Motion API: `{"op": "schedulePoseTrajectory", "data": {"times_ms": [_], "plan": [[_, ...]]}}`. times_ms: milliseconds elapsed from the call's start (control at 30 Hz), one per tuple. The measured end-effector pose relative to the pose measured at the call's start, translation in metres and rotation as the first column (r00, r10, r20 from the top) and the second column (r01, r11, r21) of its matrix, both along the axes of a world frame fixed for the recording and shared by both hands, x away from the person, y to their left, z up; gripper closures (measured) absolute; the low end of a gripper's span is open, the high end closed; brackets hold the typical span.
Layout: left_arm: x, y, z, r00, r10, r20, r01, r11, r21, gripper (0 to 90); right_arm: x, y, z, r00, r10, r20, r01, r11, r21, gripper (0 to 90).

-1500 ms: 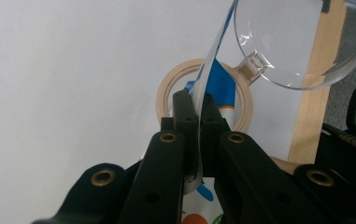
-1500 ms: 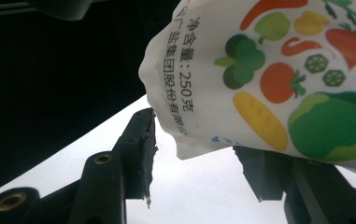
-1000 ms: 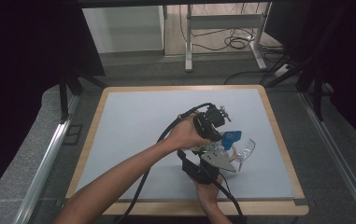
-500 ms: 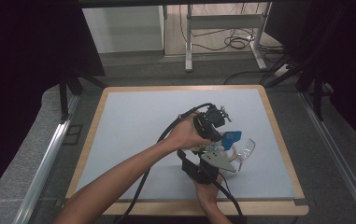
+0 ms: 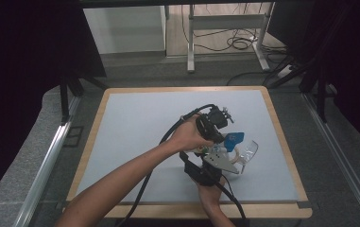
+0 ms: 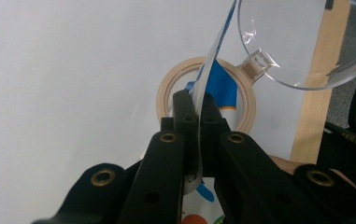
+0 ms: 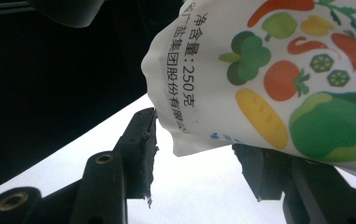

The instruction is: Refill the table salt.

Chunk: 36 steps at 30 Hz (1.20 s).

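Note:
A white pouch [image 7: 278,70] printed with vegetables, with a blue top [image 5: 235,138], is held up over the table's right half. My left gripper [image 6: 196,109] is shut on the pouch's thin upper edge [image 6: 213,60]. From below, my right gripper [image 7: 199,140] is closed on the pouch's lower part: its left pad touches the pouch's side and its right jaw sits partly behind the pouch. In the high view the left gripper [image 5: 222,132] is above the right gripper [image 5: 215,155]. Under the pouch lie a tape ring [image 6: 168,93] and a clear plastic cup [image 6: 302,51].
The pale blue table top [image 5: 140,127] has a wooden rim [image 5: 281,137], close to the cup on the right. Black cables [image 5: 168,137] trail from both grippers toward the front edge. The clear cup [image 5: 248,150] stands just right of the grippers.

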<state>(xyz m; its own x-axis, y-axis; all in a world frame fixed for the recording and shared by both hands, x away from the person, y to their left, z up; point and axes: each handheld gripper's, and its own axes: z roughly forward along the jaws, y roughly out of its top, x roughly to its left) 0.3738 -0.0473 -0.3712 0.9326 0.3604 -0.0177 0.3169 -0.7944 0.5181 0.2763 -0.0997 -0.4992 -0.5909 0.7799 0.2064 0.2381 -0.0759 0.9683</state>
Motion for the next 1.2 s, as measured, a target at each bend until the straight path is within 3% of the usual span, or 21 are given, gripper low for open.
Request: {"op": "schedulePoseTrajectory", "data": {"times_ms": [1200], "plan": [[0.0008, -0.0006, 0.0011, 1.0, 0.009, -0.001, -0.009, 0.9999, -0.005, 90.0, 0.0005, -0.0007, 0.0014, 1.0, -0.002, 0.006, 0.002, 1.0, 0.005, 51.1]]}}
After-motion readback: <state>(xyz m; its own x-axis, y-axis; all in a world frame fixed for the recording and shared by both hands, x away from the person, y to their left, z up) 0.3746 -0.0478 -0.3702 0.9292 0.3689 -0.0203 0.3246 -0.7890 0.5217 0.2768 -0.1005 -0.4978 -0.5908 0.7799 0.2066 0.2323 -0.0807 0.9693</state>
